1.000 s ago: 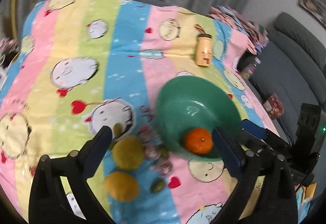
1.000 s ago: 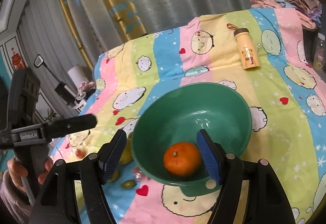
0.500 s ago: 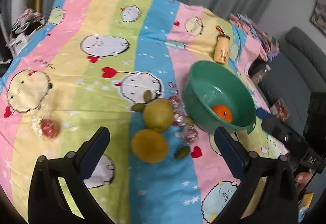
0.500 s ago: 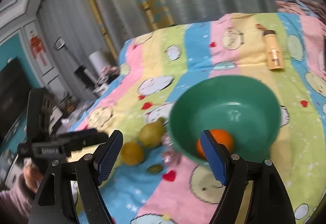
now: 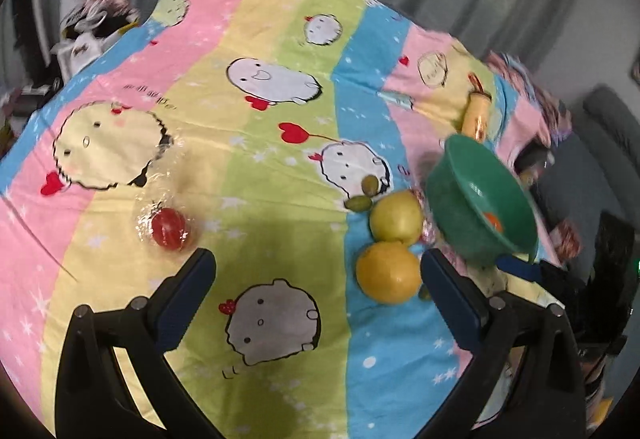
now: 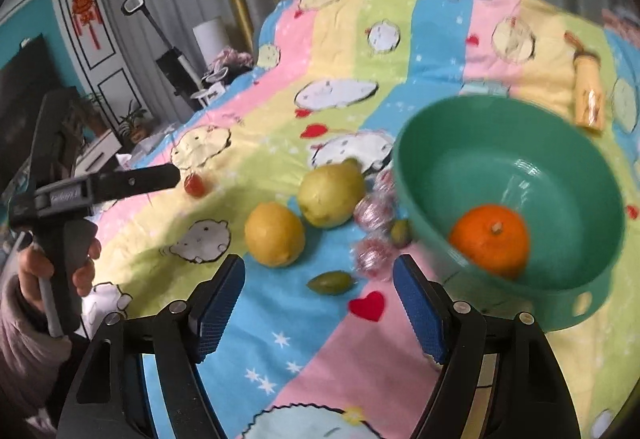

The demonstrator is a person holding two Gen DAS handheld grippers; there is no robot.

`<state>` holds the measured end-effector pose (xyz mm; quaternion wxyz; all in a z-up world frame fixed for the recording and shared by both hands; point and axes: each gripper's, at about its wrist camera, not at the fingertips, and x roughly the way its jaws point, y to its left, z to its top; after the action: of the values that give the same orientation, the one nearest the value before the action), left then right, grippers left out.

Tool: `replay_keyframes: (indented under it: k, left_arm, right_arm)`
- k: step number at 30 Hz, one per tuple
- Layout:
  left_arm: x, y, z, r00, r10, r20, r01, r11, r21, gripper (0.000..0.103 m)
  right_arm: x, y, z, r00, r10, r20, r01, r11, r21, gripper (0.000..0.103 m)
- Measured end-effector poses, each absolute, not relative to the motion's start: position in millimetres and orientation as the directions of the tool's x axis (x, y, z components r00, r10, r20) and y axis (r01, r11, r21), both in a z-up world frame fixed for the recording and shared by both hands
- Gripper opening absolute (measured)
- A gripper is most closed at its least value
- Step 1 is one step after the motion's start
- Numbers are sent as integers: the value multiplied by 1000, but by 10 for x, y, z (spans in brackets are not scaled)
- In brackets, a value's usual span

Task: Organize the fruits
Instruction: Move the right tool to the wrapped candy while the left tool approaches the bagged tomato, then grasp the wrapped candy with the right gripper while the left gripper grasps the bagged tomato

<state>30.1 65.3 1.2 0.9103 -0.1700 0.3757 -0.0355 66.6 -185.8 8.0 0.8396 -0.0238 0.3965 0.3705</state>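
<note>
Left gripper (image 5: 316, 279) and right gripper (image 6: 320, 293), both with jaws spread and empty, above the striped cartoon bedspread (image 5: 280, 39). An orange (image 6: 490, 239) lies inside the green bowl (image 6: 560, 143) toward the bedspread's right edge; beside the bowl sit a yellow-green pear (image 6: 330, 195) and a lemon (image 6: 274, 233), touching. A plastic-wrapped red fruit (image 5: 170, 229) lies well apart toward the left edge, and a yellow bottle (image 6: 588, 101) lies beyond the bowl.

A green bowl (image 6: 516, 175) sits at the right, holding one orange (image 6: 490, 239). Just left of it lie a pale pear (image 6: 330, 195) and a yellow lemon (image 6: 274, 234), touching. Small green olives (image 6: 331, 282) and wrapped candies (image 6: 370, 213) lie scattered between; a wrapped red fruit (image 5: 170, 229) lies well apart at left.
</note>
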Motion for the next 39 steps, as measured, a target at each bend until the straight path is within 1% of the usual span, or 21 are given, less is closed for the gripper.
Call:
replay_keyframes:
  k: [1, 3, 7, 10, 13, 14, 16, 19, 20, 21, 23, 24, 26, 30, 32, 35, 38, 39]
  left_arm:
    - [298, 666, 13, 719, -192, -669, -59, 941, -333, 103]
    - [297, 749, -4, 725, -183, -664, -76, 937, -341, 103]
    - [316, 977, -87, 723, -61, -688, -196, 937, -289, 103]
    - [339, 1091, -170, 711, -7, -703, -241, 937, -252, 102]
    - [376, 1184, -251, 693, 9, -721, -263, 934, -241, 102]
    - [384, 1221, -271, 688, 17, -726, -275, 931, -239, 102]
    - [387, 1267, -286, 686, 12, -727, -282, 926, -251, 102]
    - [400, 1253, -298, 681, 49, -731, -291, 933, -209, 102]
    - [414, 1241, -305, 678, 59, -732, -290, 937, -193, 102]
    - [426, 1228, -322, 677, 73, -733, -288, 942, -172, 102]
    - [470, 1224, -360, 671, 83, -737, -283, 947, -151, 101]
    - [497, 1228, -388, 665, 85, -742, -284, 948, -146, 100]
    - [546, 1247, -457, 650, 94, -754, -292, 947, -133, 90]
    - [642, 1299, -595, 618, 103, -779, -305, 945, -117, 82]
    - [655, 1330, -631, 611, 93, -786, -316, 939, -135, 72]
    - [655, 1392, -636, 615, 102, -782, -342, 928, -148, 61]
    - [643, 1424, -636, 621, 107, -777, -353, 923, -155, 54]
    - [642, 1430, -641, 622, 110, -775, -355, 922, -154, 48]
  right_arm:
    - [686, -1848, 42, 403, 607, -685, -635, 724, 268, 77]
    - [740, -1825, -30, 398, 603, -691, -612, 736, 289, 72]
    - [841, -1833, -142, 430, 566, -704, -546, 784, 297, 67]
    - [910, -1830, -204, 443, 551, -708, -506, 805, 310, 62]
    - [978, -1796, -270, 455, 521, -722, -470, 829, 303, 60]
    - [1009, -1783, -292, 458, 511, -727, -456, 837, 301, 57]
    - [1073, -1774, -328, 469, 486, -737, -423, 857, 295, 56]
    - [1148, -1752, -401, 457, 470, -755, -399, 867, 298, 52]
    - [1155, -1737, -422, 453, 463, -762, -401, 869, 290, 49]
    - [1160, -1728, -435, 454, 456, -766, -403, 871, 280, 42]
    - [1173, -1744, -438, 451, 468, -760, -411, 865, 288, 33]
    - [1176, -1768, -432, 450, 476, -756, -409, 862, 300, 33]
    - [1157, -1803, -421, 447, 488, -750, -409, 857, 314, 33]
    - [1053, -1840, -323, 438, 549, -712, -445, 821, 358, 33]
    - [1008, -1838, -260, 446, 558, -700, -464, 813, 352, 33]
    - [993, -1828, -225, 443, 573, -690, -480, 801, 358, 33]
    - [987, -1819, -232, 435, 578, -691, -488, 796, 358, 33]
    - [989, -1820, -228, 432, 579, -691, -488, 795, 360, 33]
